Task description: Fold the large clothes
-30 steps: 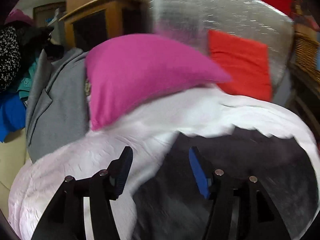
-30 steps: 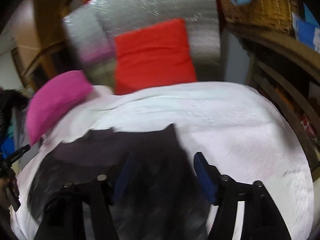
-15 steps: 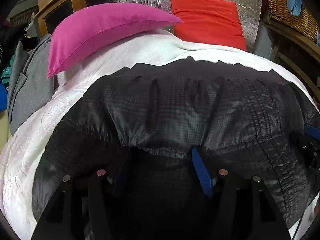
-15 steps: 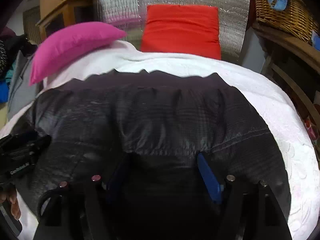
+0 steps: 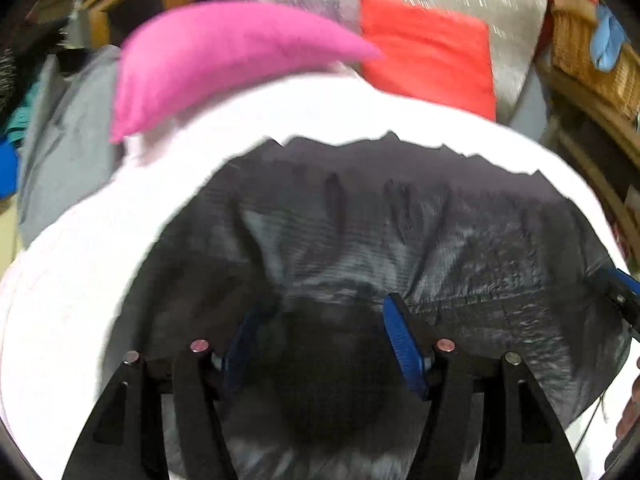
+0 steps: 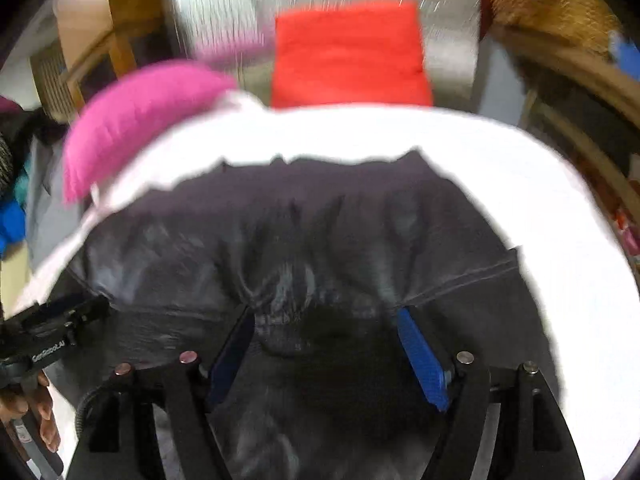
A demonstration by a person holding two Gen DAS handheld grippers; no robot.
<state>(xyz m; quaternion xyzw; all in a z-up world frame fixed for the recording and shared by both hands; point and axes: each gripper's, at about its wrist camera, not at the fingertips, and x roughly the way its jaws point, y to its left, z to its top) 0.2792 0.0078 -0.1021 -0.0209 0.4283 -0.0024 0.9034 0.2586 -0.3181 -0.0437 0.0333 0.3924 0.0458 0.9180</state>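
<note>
I see white bedspread [image 5: 80, 280] under dark jacket [image 5: 360, 232]; pink pillow [image 5: 224, 52], red pillow [image 6: 348, 52] behind. Left gripper [image 5: 320, 332], right gripper [image 6: 324, 344] fingers spread over fabric, right just widening. Hand [image 6: 28, 408] only in right view.

One marking shows: small white lettering on the black body of the left gripper [image 6: 56, 336], seen at the right wrist view's left edge. It is blurred and looks like "GenRobot.AI". Nothing else carries legible text.

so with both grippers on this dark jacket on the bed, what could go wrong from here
1. The dark jacket bunches between the pads of the left gripper and right gripper; the fold may come out wrinkled.
2. The right gripper's jaws have just been opening, so that bunch may slip.
3. The pink pillow lies close behind it.
</note>
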